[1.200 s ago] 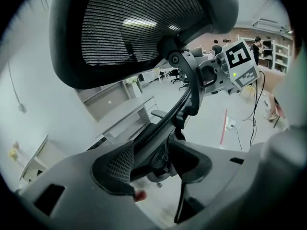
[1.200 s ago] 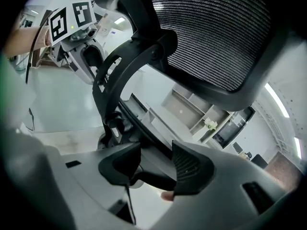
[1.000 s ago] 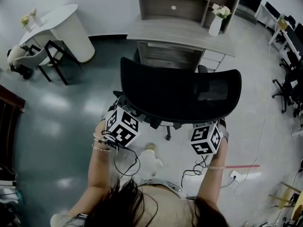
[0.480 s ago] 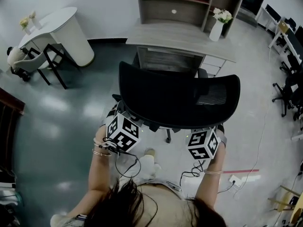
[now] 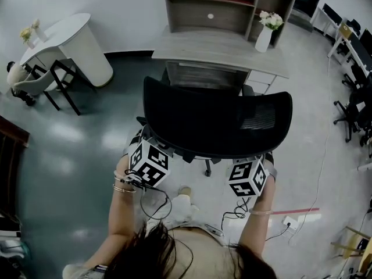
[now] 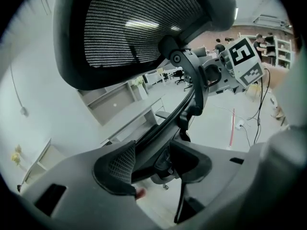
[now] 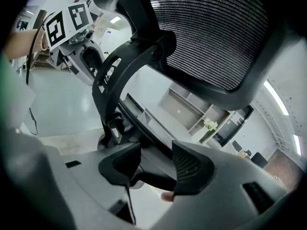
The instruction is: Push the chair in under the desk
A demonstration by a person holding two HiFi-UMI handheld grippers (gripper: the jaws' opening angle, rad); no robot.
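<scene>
Left claw: jaws apart. A dark frame bar of the office chair runs through the gap, and the pads are not seen pressing on it.
Right claw: jaws wide apart. A dark chair bar crosses low between the pads, and no squeeze is visible.
Claw position: both are at the near side of the chair, tucked below the lower edge of its backrest, one at the left end and one at the right. In the head view the jaws are hidden under the backrest.
Marker cubes: the left cube and the right cube show just near of the backrest.
Chair: black, with a mesh backrest that is broad and curved and turned toward the person. The chair stands just near of the table, lined up with the opening under its top. The seat is mostly hidden by the backrest, so how far it is under cannot be told.
Table: grey top, with a shelf unit on its far side.
Vase: white, holding pale flowers, at the table's far right corner.
Far left: a white round-ended counter, well apart from the chair.
</scene>
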